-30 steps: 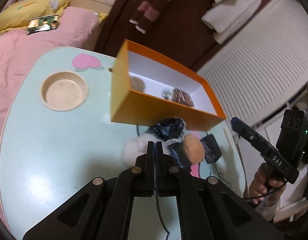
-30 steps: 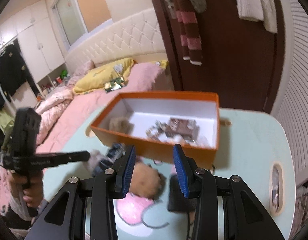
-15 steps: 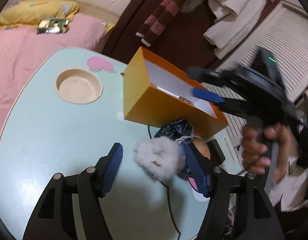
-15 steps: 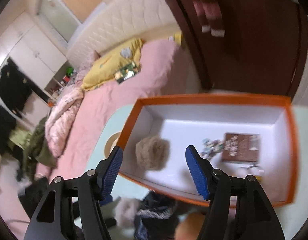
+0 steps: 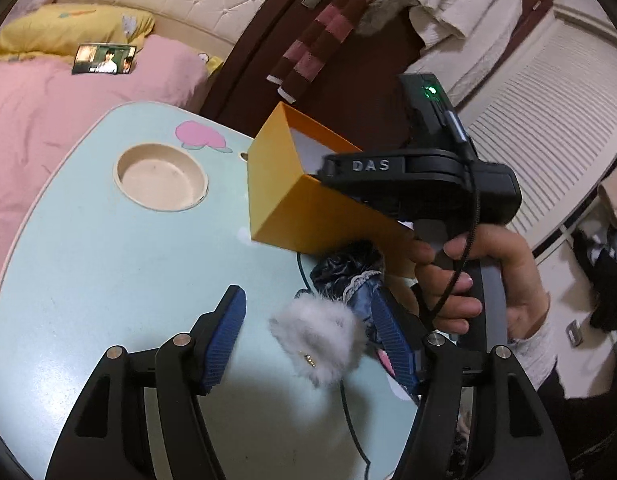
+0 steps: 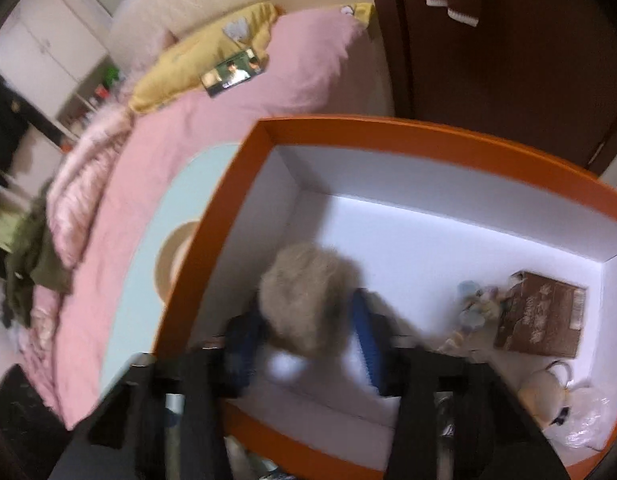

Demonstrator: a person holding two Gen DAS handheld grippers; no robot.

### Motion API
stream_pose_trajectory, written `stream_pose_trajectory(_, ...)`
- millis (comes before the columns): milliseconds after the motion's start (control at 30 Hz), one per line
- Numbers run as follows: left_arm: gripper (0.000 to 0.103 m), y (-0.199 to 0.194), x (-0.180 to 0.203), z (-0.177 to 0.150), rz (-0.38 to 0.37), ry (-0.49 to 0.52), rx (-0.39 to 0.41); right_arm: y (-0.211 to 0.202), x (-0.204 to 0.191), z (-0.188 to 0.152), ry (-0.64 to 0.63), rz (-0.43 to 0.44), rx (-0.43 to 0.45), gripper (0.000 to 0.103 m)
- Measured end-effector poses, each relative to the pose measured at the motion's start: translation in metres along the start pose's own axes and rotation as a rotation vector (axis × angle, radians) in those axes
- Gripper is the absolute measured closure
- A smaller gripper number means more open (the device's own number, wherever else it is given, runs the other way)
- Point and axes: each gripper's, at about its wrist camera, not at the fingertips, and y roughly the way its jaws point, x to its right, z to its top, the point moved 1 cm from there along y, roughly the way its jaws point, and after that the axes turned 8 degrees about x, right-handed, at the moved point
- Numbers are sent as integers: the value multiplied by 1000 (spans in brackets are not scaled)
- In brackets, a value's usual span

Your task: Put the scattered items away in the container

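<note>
The orange box [image 5: 308, 216] stands on the pale green table [image 5: 108, 260]. My left gripper [image 5: 308, 340] is open just above the table. A white fluffy clip [image 5: 328, 328] lies between its blue pads without touching them. A dark blue scrunchie [image 5: 348, 268] lies just beyond, against the box. My right gripper [image 6: 306, 342], blurred, reaches down inside the box [image 6: 388, 128]. Its jaws are closing, with both pads against the sides of a beige fluffy ball [image 6: 304, 288]. A hand [image 5: 468, 272] holds that gripper's handle.
A brown packet [image 6: 544, 316], small trinkets [image 6: 476, 300] and a plastic-wrapped item [image 6: 568, 400] lie in the box's right half. The table has a round recess [image 5: 160, 178] and a black cable [image 5: 348, 420]. A pink bed [image 5: 48, 100] borders it.
My left jaws went from shut to open around the white fluffy clip. My right gripper swung over the box, dropped inside and narrowed its jaws onto the beige ball.
</note>
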Motion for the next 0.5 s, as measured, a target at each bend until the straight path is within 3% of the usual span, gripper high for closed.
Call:
stream_pose_trajectory(133,37,-3,1,0,-4,-1,21,-27,0,3,-19,9,107,83)
stream_pose_trajectory(333,37,1,1,-2,10,2,16,-99,0,-7,-60,42,278,83)
stream_pose_trajectory(500,37,1,0,-2,14,-2,19,-137,10,-47,-85,25,292,83)
